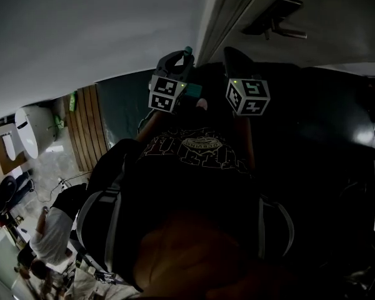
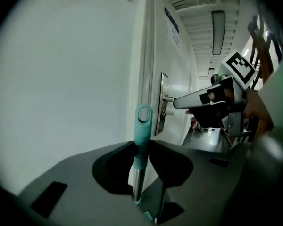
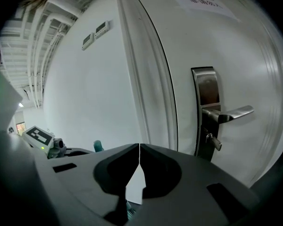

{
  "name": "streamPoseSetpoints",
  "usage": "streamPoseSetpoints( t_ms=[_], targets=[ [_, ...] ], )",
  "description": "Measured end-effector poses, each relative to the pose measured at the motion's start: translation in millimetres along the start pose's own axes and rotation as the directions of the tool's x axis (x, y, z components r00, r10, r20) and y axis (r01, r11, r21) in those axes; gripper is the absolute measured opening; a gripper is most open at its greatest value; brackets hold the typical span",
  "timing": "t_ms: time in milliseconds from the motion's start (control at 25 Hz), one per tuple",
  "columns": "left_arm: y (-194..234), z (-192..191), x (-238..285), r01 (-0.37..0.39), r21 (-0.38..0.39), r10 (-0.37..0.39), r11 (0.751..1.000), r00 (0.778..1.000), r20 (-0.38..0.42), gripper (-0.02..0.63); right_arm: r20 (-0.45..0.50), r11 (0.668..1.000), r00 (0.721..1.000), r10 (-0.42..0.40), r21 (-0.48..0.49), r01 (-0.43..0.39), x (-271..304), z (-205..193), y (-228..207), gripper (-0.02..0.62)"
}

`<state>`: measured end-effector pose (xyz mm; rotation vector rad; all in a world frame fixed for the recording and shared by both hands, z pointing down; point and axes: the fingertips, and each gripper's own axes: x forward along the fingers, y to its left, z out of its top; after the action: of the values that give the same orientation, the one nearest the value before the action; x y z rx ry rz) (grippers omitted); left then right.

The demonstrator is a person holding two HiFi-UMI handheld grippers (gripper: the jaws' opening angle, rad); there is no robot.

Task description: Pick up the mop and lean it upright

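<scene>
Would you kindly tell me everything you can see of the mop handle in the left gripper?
Only the upper end of the mop handle shows; the mop head is out of view. It has a teal, plastic-looking grip ending in an oval hanging loop, with a bare shaft that looks like metal below. It stands nearly upright between the jaws of the left gripper, which close on the teal grip from both sides. Behind it are a white wall and a door frame; contact with either cannot be told.

Left gripper [image 2: 142, 143] jaws clamped on upright mop handle [image 2: 143, 121], teal looped end above them; white wall [image 2: 70, 79] ahead, right gripper [image 2: 181, 101] ahead-right.
</scene>
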<state>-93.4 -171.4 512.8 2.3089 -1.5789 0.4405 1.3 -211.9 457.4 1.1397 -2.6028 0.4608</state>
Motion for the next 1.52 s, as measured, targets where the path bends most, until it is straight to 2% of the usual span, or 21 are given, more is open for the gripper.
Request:
streamPoseSetpoints(
  t_ms=[600, 960, 1160, 1520],
  targets=[
    [-7, -11, -30, -0.003, -0.010, 0.003, 1.000, 1.000, 0.026, 0.146, -0.019, 0.997, 0.997, 0.070, -0.030, -0.070, 9, -2, 23, 0.020],
    [-10, -13, -32, -0.006, 0.008, 0.006, 1.000, 1.000, 0.018, 0.144, -0.029, 0.997, 0.997, 0.070, -0.031, -0.070, 8, -6, 25, 0.020],
    [-7, -12, -33, -0.007, -0.022, 0.008, 1.000, 0.999, 0.049, 0.146, -0.034, 0.997, 0.997, 0.070, -0.032, -0.071, 8, -7, 27, 0.020],
    [-4, -12, -33, -0.010, -0.036, 0.012, 0.999, 0.999, 0.052, 0.146, -0.033, 0.998, 0.997, 0.063, -0.027, -0.064, 7, -8, 25, 0.020]
  ],
)
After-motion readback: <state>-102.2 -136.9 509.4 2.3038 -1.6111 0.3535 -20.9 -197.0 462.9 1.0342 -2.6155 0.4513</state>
